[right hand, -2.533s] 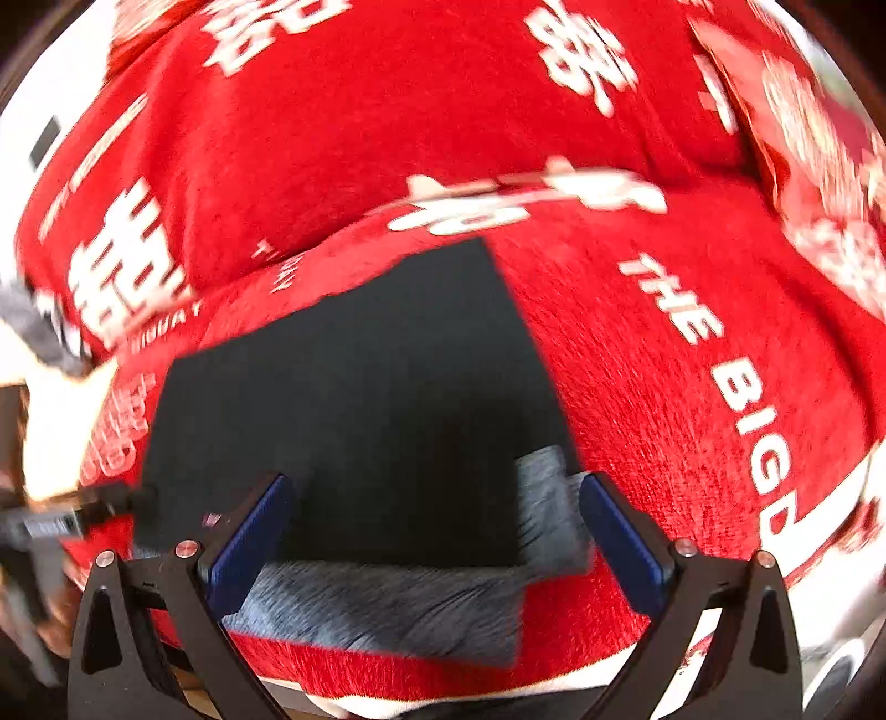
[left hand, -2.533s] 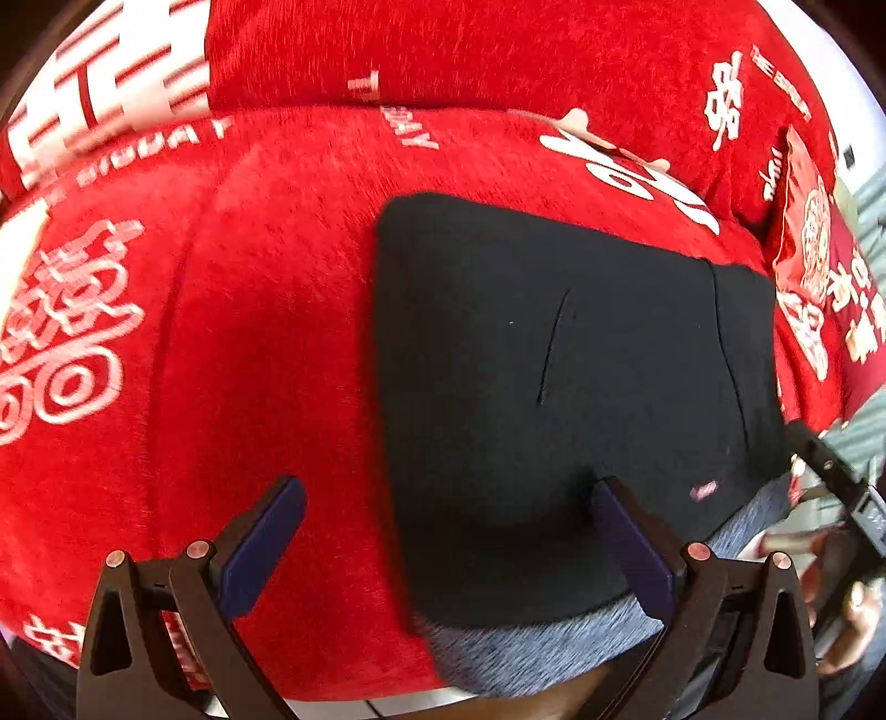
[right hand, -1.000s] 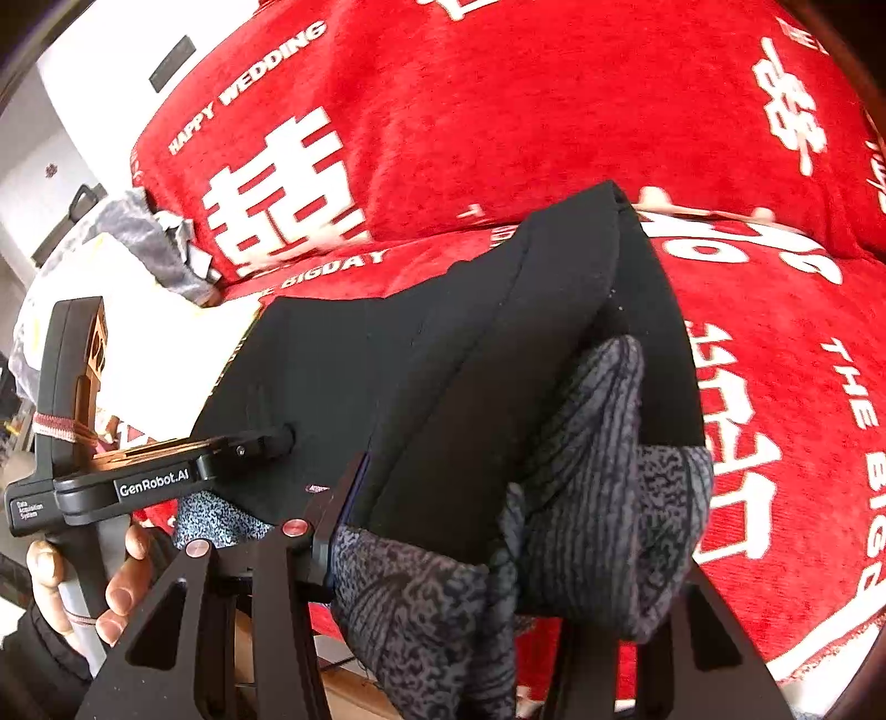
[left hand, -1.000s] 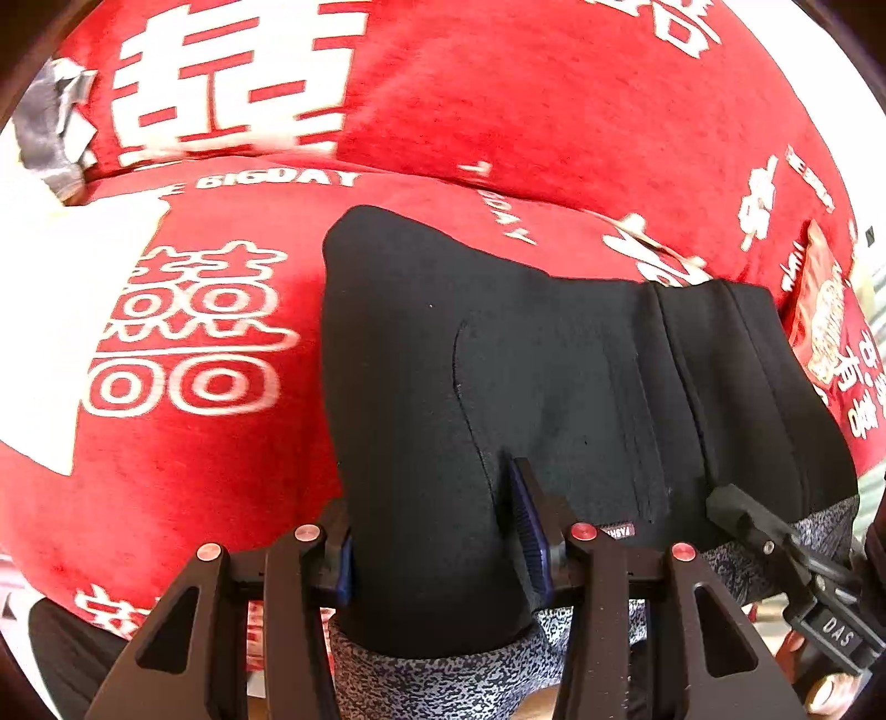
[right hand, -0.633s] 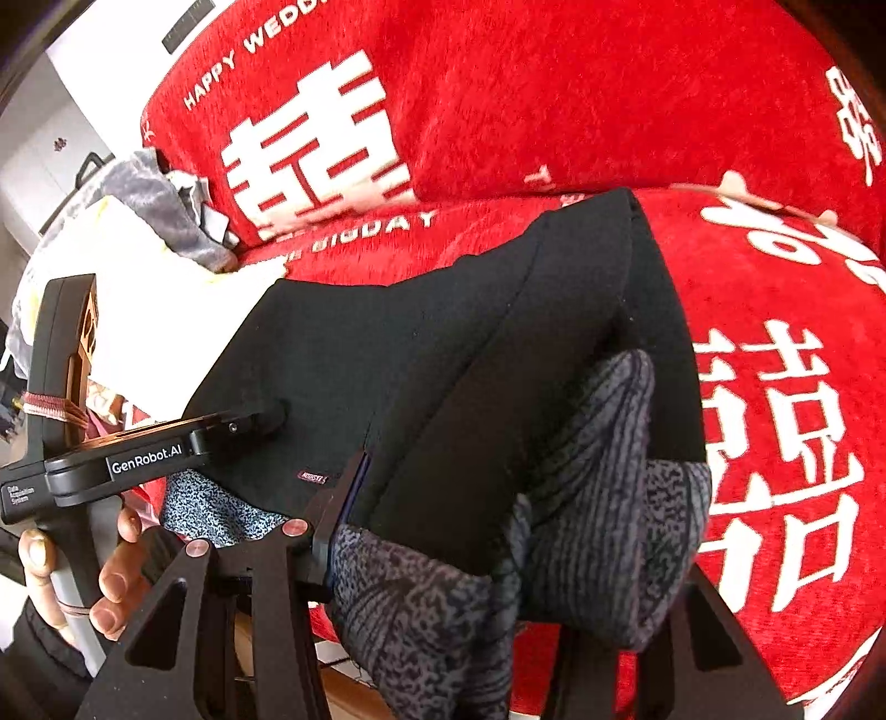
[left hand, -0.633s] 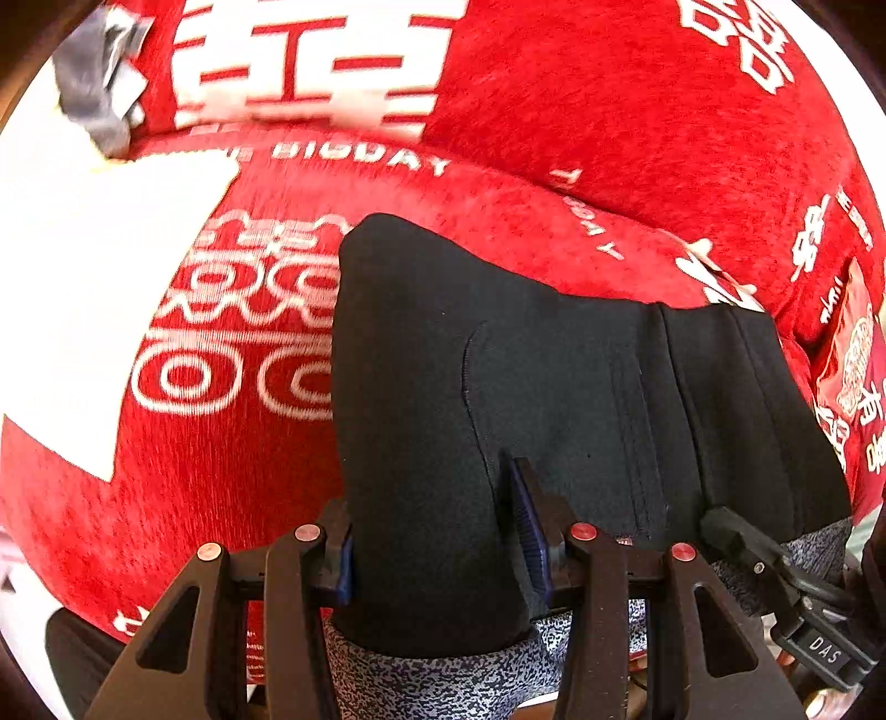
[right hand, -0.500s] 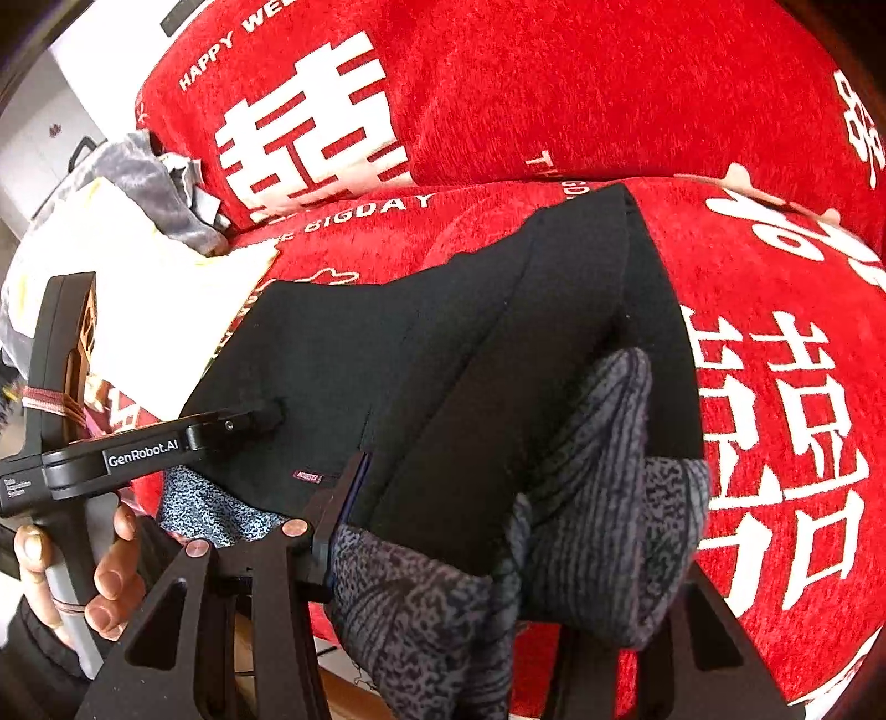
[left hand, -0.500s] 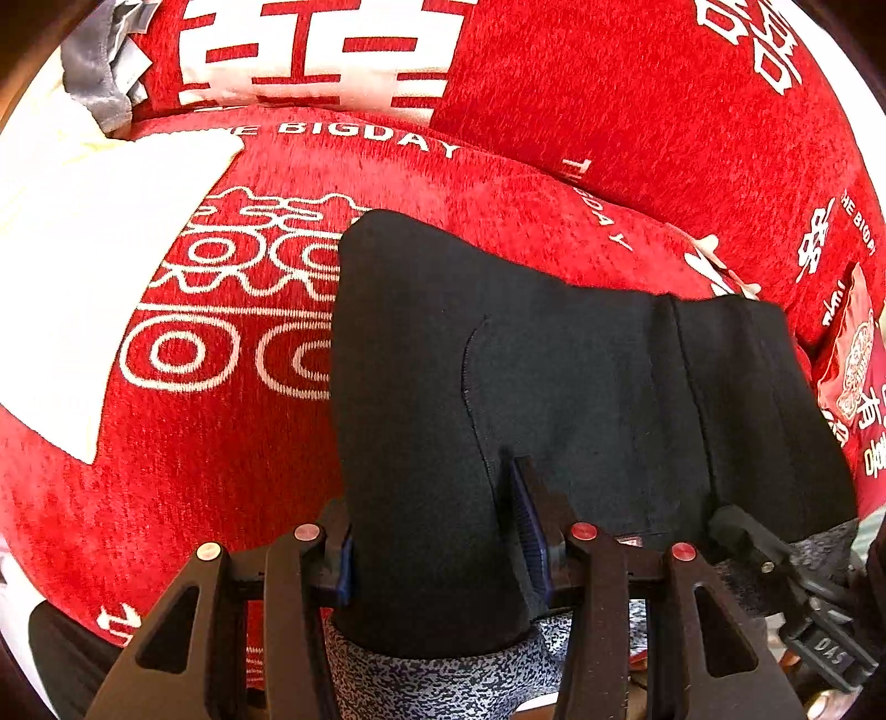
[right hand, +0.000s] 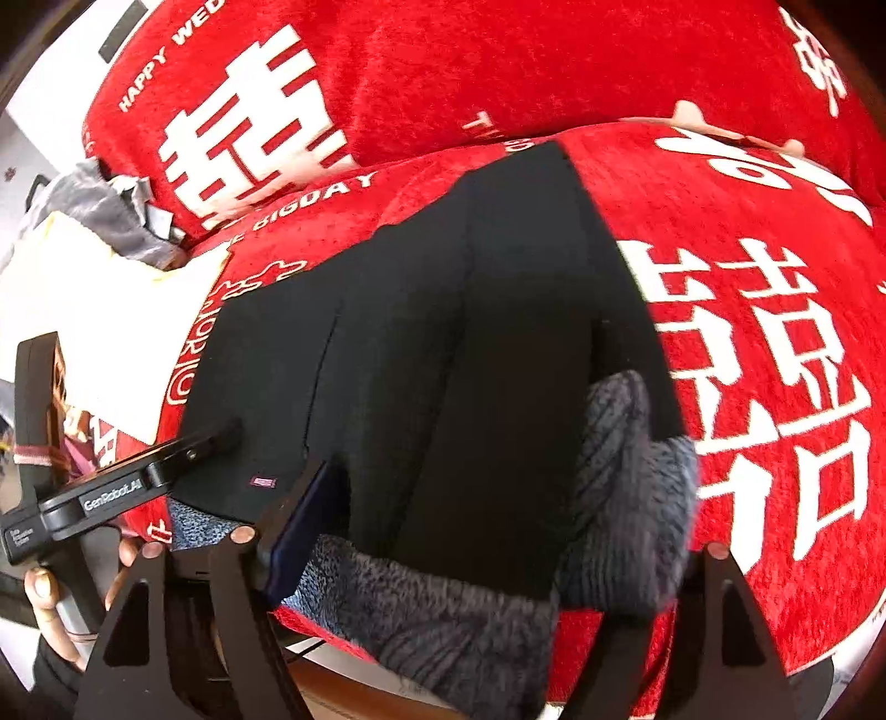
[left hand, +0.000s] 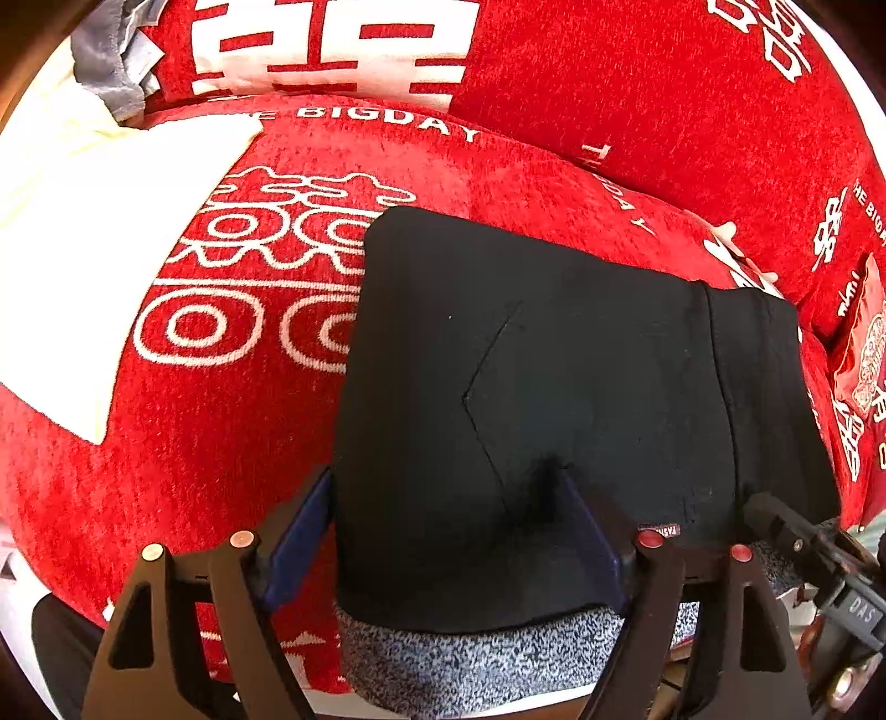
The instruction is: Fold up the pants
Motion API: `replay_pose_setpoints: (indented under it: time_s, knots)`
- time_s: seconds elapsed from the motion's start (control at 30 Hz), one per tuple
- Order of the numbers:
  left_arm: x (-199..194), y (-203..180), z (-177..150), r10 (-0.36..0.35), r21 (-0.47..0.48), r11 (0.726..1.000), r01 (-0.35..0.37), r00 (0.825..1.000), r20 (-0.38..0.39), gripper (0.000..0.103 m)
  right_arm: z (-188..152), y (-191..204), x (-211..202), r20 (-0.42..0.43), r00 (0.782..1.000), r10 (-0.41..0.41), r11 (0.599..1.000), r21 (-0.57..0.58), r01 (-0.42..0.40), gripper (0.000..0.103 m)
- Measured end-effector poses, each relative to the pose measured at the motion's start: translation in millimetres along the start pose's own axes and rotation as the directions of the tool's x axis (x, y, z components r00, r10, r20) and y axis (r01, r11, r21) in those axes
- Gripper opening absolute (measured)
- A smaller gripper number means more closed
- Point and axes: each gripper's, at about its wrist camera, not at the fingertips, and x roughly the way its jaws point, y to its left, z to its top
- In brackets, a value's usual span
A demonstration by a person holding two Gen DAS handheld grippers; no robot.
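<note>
The folded black pants (left hand: 554, 399) with a grey fleece lining (left hand: 487, 659) lie flat on a red sofa seat. My left gripper (left hand: 443, 531) is open; its blue pads (left hand: 302, 531) stand on either side of the pants' near left edge. In the right wrist view the pants (right hand: 443, 343) lie in front of my right gripper (right hand: 476, 543), which is open around the near right corner where the grey lining (right hand: 626, 498) bunches up. The left gripper (right hand: 138, 471) shows at the left there.
The red sofa cover (left hand: 238, 410) has white characters. A white cloth (left hand: 83, 266) and a grey garment (left hand: 116, 50) lie at the left. A red packet (left hand: 864, 376) sits at the right. The sofa's front edge runs just below the pants.
Both grippers were shut on the pants' near edge and have opened. The pants now lie flat on the seat, further left along the sofa than before.
</note>
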Motion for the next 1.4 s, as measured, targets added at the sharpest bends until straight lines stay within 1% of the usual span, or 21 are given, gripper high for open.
replay_pose_setpoints:
  time_s: [0.1, 0.13, 0.23, 0.4, 0.47, 0.5, 0.57, 0.63, 0.67, 0.7, 0.77, 0.8, 0.83, 0.87, 0.97, 1.07, 1.13, 1.2, 1.27, 1.3, 1.4]
  knots:
    - [-6.8, -0.2, -4.2, 0.02, 0.014, 1.0, -0.02, 1.0, 0.012, 0.082, -2.2, -4.8, -10.1, 0.027, 0.998, -0.055, 0.998, 0.038, 0.053, 0.081]
    - [-9.7, -1.0, -6.3, 0.033, 0.025, 0.999, -0.034, 0.999, 0.019, 0.082, -2.8, -3.6, -16.1, 0.049, 0.996, -0.081, 0.996, 0.032, 0.079, 0.081]
    - [-18.2, -5.4, -12.0, 0.064, 0.057, 0.996, -0.067, 0.997, 0.045, 0.082, -4.4, 11.7, -36.5, 0.136, 0.974, -0.182, 0.981, -0.046, 0.19, 0.081]
    - [-33.9, -10.0, -18.3, 0.056, 0.076, 0.995, -0.062, 0.995, 0.082, 0.082, -9.9, 42.9, -57.4, 0.246, 0.939, -0.239, 0.946, -0.157, 0.282, 0.082]
    - [-38.7, -12.2, -20.1, 0.047, 0.086, 0.995, -0.055, 0.994, 0.095, 0.082, -13.3, 54.6, -57.6, 0.265, 0.935, -0.235, 0.932, -0.212, 0.294, 0.083]
    - [-40.9, -13.6, -22.1, 0.042, 0.091, 0.995, -0.051, 0.994, 0.099, 0.082, -13.7, 58.3, -56.4, 0.263, 0.938, -0.228, 0.931, -0.223, 0.289, 0.088]
    - [-42.2, -17.0, -24.7, 0.034, 0.105, 0.993, -0.045, 0.994, 0.104, 0.082, -16.7, 59.0, -55.1, 0.263, 0.942, -0.208, 0.934, -0.232, 0.271, 0.093]
    - [-39.2, -20.0, -26.3, 0.04, 0.118, 0.992, -0.052, 0.994, 0.102, 0.082, -19.1, 58.4, -56.8, 0.267, 0.939, -0.219, 0.931, -0.23, 0.283, 0.093]
    - [-37.8, -20.5, -27.7, 0.046, 0.121, 0.991, -0.059, 0.993, 0.104, 0.082, -20.6, 59.6, -62.1, 0.288, 0.932, -0.222, 0.929, -0.228, 0.292, 0.093]
    - [-36.3, -21.0, -28.9, 0.049, 0.124, 0.99, -0.062, 0.993, 0.105, 0.082, -23.4, 64.3, -72.2, 0.341, 0.918, -0.203, 0.924, -0.242, 0.295, 0.093]
    - [-32.1, -21.7, -29.6, 0.049, 0.127, 0.99, -0.061, 0.994, 0.096, 0.082, -28.4, 75.4, -85.7, 0.408, 0.897, -0.169, 0.908, -0.289, 0.303, 0.093]
    - [-28.8, -22.2, -30.0, 0.051, 0.126, 0.99, -0.062, 0.995, 0.087, 0.082, -30.7, 82.3, -88.7, 0.421, 0.895, -0.148, 0.896, -0.325, 0.301, 0.093]
    - [-25.9, -22.2, -30.5, 0.055, 0.125, 0.99, -0.065, 0.995, 0.082, 0.082, -31.2, 87.7, -86.7, 0.408, 0.905, -0.12, 0.89, -0.36, 0.28, 0.094]
    - [-24.5, -22.1, -30.9, 0.059, 0.127, 0.989, -0.069, 0.995, 0.082, 0.082, -30.6, 90.3, -80.1, 0.373, 0.923, -0.096, 0.891, -0.382, 0.247, 0.094]
    - [-19.2, -21.5, -32.3, 0.074, 0.142, 0.986, -0.084, 0.994, 0.075, 0.082, -32.0, 86.4, -58.4, 0.289, 0.952, -0.104, 0.895, -0.391, 0.216, 0.094]
    - [-12.1, -17.8, -32.5, 0.079, 0.141, 0.986, -0.087, 0.995, 0.058, 0.082, -30.3, 67.5, -33.6, 0.18, 0.978, -0.109, 0.928, -0.334, 0.165, 0.094]
    - [-8.2, -14.7, -32.4, 0.066, 0.129, 0.989, -0.071, 0.997, 0.045, 0.082, -28.6, 47.5, -22.5, 0.114, 0.991, -0.069, 0.963, -0.253, 0.096, 0.094]
    - [-6.2, -13.0, -32.5, 0.057, 0.124, 0.99, -0.062, 0.997, 0.044, 0.084, -28.6, 36.8, -20.6, 0.104, 0.994, -0.02, 0.977, -0.208, 0.042, 0.094]
    - [-3.1, -11.3, -32.6, 0.067, 0.117, 0.991, -0.072, 0.997, 0.041, 0.091, -27.9, 31.9, -19.1, 0.094, 0.996, 0.004, 0.98, -0.199, 0.015, 0.094]
    - [-0.8, -9.0, -32.0, 0.066, 0.107, 0.992, -0.069, 0.997, 0.032, 0.094, -29.1, 31.2, -17.4, 0.089, 0.996, 0.004, 0.979, -0.201, 0.014, 0.095]
    - [1.5, -0.5, -29.4, 0.031, 0.068, 0.997, -0.031, 1.0, 0.001, 0.094, -32.3, 34.8, -11.9, 0.075, 0.997, -0.021, 0.969, -0.244, 0.039, 0.096]
